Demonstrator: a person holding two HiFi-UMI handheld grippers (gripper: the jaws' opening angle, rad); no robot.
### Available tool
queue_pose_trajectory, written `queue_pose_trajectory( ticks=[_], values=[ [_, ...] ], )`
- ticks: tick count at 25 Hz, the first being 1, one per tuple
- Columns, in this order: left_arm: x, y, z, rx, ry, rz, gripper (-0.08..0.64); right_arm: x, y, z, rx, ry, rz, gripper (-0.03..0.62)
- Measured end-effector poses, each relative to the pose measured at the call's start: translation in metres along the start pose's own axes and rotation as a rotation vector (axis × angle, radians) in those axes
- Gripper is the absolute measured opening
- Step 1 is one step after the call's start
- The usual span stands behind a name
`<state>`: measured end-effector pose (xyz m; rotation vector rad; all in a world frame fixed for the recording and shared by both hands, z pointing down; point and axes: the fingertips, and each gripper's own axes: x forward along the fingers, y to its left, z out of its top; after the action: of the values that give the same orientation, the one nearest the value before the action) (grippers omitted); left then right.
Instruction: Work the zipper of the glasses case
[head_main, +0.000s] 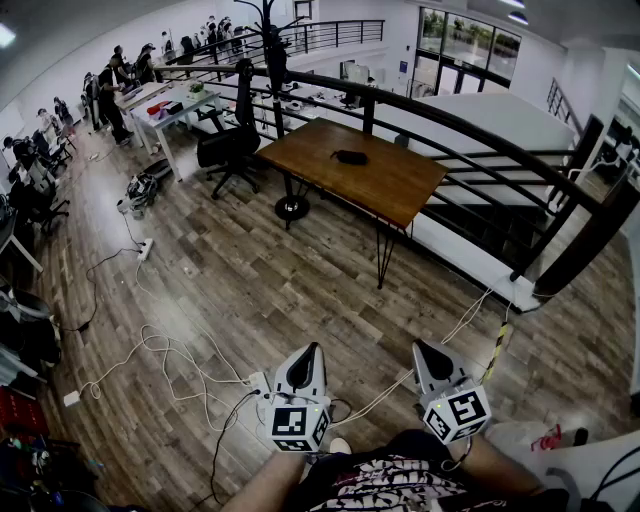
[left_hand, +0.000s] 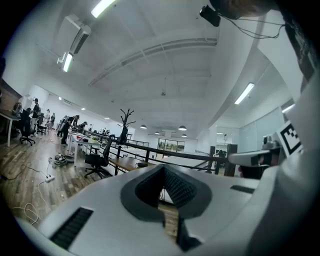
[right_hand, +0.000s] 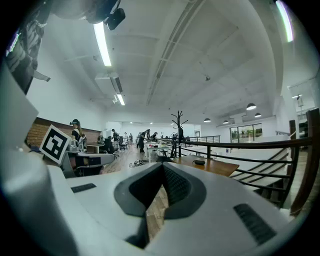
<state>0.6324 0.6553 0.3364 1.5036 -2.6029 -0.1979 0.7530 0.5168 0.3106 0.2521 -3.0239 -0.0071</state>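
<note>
Held low against the person's body, the left tongs (head_main: 311, 352) and right tongs (head_main: 423, 350) are both closed on nothing and point ahead, likely just being carried until the work is within reach. Wooden floor (head_main: 260, 270) strewn with white cables (head_main: 165, 352) spreads between them and the wooden counter (head_main: 400, 190), which stands well apart beside the black railing (head_main: 470, 140). On it lies the dark glasses case (head_main: 350, 157), flat, its long axis running left to right in the head view. Its zipper is too small to make out.
</note>
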Motion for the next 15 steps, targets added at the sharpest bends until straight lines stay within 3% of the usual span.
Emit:
queue_pose_trajectory(
  ticks=[10,15],
  values=[
    [0.018,0.010,-0.007,-0.020,-0.004,-0.016,0.006,0.013,-0.005,-0.006,-0.001,0.014,-0.009,-0.002],
    [0.039,0.016,-0.018,-0.022,0.031,-0.003,0.005,0.036,-0.023,-0.016,0.059,0.015,0.004,-0.002]
  ],
)
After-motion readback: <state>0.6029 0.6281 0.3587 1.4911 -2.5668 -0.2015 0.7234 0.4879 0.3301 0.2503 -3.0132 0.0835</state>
